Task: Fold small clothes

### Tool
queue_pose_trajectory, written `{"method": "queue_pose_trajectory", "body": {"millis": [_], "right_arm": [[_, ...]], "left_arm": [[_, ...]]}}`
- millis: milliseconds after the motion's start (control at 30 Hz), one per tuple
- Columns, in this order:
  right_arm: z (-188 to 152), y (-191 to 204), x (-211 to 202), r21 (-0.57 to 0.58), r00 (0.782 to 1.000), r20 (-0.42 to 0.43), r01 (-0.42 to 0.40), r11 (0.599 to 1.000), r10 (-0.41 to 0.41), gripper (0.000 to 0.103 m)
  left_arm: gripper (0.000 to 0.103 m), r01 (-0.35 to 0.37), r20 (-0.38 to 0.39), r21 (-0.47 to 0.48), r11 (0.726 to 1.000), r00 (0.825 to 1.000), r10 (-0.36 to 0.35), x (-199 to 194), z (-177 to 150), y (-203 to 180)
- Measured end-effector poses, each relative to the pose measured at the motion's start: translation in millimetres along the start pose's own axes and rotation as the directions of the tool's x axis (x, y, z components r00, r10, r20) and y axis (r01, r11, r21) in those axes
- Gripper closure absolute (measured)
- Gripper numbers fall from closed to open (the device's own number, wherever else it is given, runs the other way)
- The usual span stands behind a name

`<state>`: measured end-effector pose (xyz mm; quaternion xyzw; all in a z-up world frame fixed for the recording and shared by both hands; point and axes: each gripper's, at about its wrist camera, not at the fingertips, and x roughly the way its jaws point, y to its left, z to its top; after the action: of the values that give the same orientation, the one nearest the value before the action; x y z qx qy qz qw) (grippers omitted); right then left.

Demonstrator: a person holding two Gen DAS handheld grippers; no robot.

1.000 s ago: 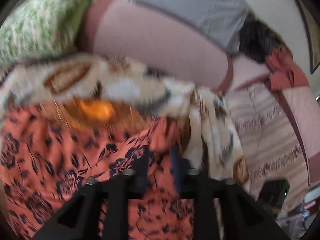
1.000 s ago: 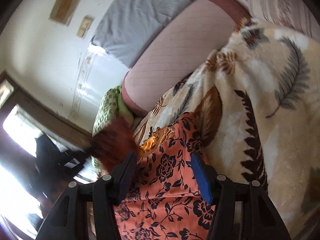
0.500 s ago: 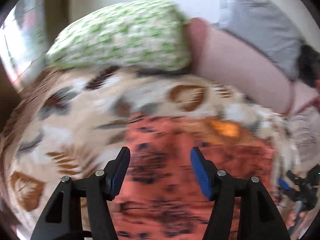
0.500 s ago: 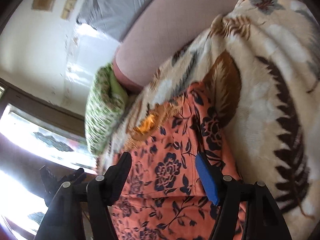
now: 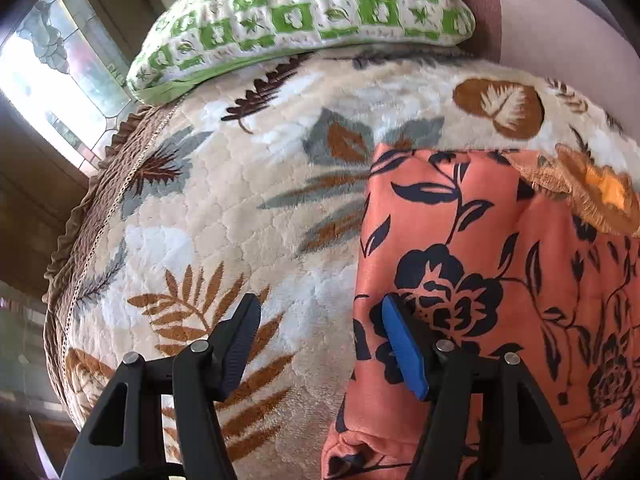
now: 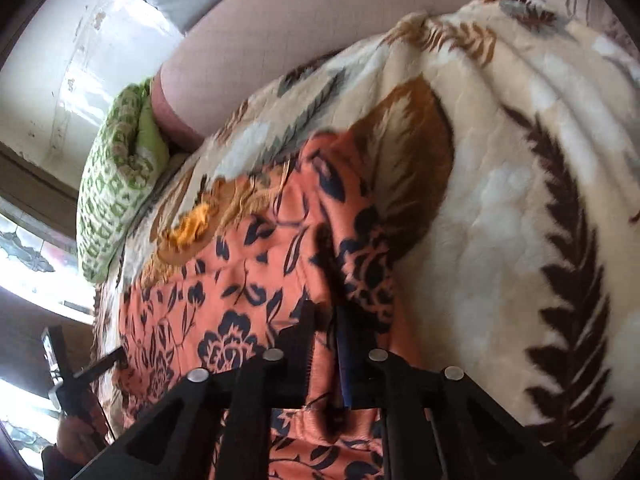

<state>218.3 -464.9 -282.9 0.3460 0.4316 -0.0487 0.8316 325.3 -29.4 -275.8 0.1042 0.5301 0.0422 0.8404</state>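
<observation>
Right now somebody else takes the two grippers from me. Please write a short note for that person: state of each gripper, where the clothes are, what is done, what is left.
Right gripper: its jaws have just been closing and are now shut on a fold at the right edge of the orange floral garment.
Left gripper: open, its jaws straddling the garment's left edge with nothing pinched; its blue-padded finger is over the cloth, the other over the leaf blanket.
The garment lies spread on the blanket, below the green pillow.
Done: one edge is gripped.
Left: grip the left edge and make the fold.
</observation>
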Motion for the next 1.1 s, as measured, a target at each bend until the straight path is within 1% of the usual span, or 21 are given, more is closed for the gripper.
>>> {"method": "queue_pose_trajectory", "body": {"millis": [100, 167, 200, 267, 333, 400, 433, 467, 500, 600, 667, 700, 733, 767, 800, 833, 867, 933, 1000, 1033, 1100], "right_arm": [[9, -2, -13, -0.008, 0.998, 0.049, -0.031, 0.999, 0.031, 0.093], [11, -3, -21, 0.017, 0.995, 0.091, -0.051, 0.999, 0.049, 0.093], [12, -1, -27, 0.007, 0.99, 0.12, -0.079, 0.997, 0.078, 0.093], [13, 8, -32, -0.032, 0.982, 0.135, -0.129, 0.991, 0.133, 0.092], [10, 14, -21, -0.039, 0.978, 0.081, -0.188, 0.981, 0.191, 0.092], [4, 17, 2, -0.026, 0.979, -0.027, -0.201, 0.979, 0.2, 0.092], [0, 15, 14, -0.013, 0.98, -0.085, -0.18, 0.984, 0.178, 0.092], [-4, 11, 29, 0.003, 0.982, -0.144, -0.124, 0.992, 0.124, 0.091], [-7, 6, 38, 0.018, 0.979, -0.169, -0.112, 0.994, 0.113, 0.091], [-1, 10, 24, 0.004, 0.984, -0.126, -0.125, 0.992, 0.124, 0.09], [0, 19, 9, -0.036, 0.983, -0.076, -0.172, 0.984, 0.169, 0.089], [-1, 26, 5, -0.053, 0.977, -0.076, -0.205, 0.977, 0.201, 0.089], [-2, 31, 6, -0.062, 0.971, -0.089, -0.23, 0.971, 0.224, 0.088], [-5, 37, 12, -0.073, 0.961, -0.132, -0.252, 0.965, 0.241, 0.088], [-9, 41, 21, -0.081, 0.955, -0.179, -0.253, 0.964, 0.236, 0.088], [-14, 44, 34, -0.093, 0.949, -0.242, -0.228, 0.969, 0.2, 0.088], [-23, 43, 49, -0.112, 0.943, -0.301, -0.18, 0.977, 0.139, 0.086], [-25, 44, 41, -0.127, 0.953, -0.262, -0.194, 0.973, 0.155, 0.087], [-23, 45, 22, -0.125, 0.95, -0.264, -0.206, 0.971, 0.168, 0.086], [-24, 43, 6, -0.135, 0.952, -0.235, -0.23, 0.964, 0.195, 0.086], [-31, 40, -24, -0.158, 0.963, -0.176, -0.232, 0.96, 0.204, 0.085]], "left_arm": [[0.039, -0.045, 0.013, 0.024, 0.999, 0.999, 0.045, -9, 1, -1], [0.039, -0.011, 0.073, -0.01, 1.0, 0.997, 0.012, -23, 2, 3], [0.039, 0.012, 0.105, -0.023, 1.0, 0.994, -0.009, -31, 3, 2], [0.039, 0.016, 0.165, -0.016, 1.0, 0.986, -0.014, -41, 8, -5], [0.039, 0.011, 0.178, 0.018, 1.0, 0.984, -0.014, -40, 12, -16], [0.039, 0.009, 0.14, 0.062, 0.998, 0.99, -0.017, -26, 17, -31], [0.039, -0.005, 0.112, 0.081, 0.997, 0.994, -0.004, -17, 16, -37], [0.037, -0.039, 0.068, 0.11, 0.993, 0.997, 0.031, -4, 15, -43], [0.037, -0.052, 0.037, 0.123, 0.991, 0.998, 0.047, 7, 13, -45], [0.037, -0.017, 0.053, 0.091, 0.996, 0.999, 0.012, -4, 13, -37], [0.037, 0.029, 0.103, 0.087, 0.996, 0.994, -0.038, -21, 11, -33], [0.037, 0.045, 0.127, 0.089, 0.995, 0.99, -0.057, -27, 10, -31], [0.037, 0.058, 0.15, 0.096, 0.994, 0.986, -0.072, -33, 6, -30], [0.036, 0.054, 0.151, 0.102, 0.993, 0.986, -0.069, -33, 4, -32], [0.036, 0.035, 0.129, 0.119, 0.992, 0.99, -0.05, -26, 0, -37], [0.035, 0.009, 0.066, 0.153, 0.988, 0.998, -0.019, -14, -3, -44], [0.035, -0.001, 0.007, 0.166, 0.986, 1.0, 0.0, -3, -9, -48], [0.035, 0.03, 0.031, 0.114, 0.993, 0.999, -0.034, -12, -8, -39], [0.035, 0.084, 0.037, 0.102, 0.991, 0.995, -0.088, -34, -9, -30], [0.035, 0.094, 0.049, 0.103, 0.99, 0.994, -0.1, -45, -12, -25], [0.035, 0.118, 0.081, 0.101, 0.988, 0.989, -0.126, -71, -22, -7]]}}
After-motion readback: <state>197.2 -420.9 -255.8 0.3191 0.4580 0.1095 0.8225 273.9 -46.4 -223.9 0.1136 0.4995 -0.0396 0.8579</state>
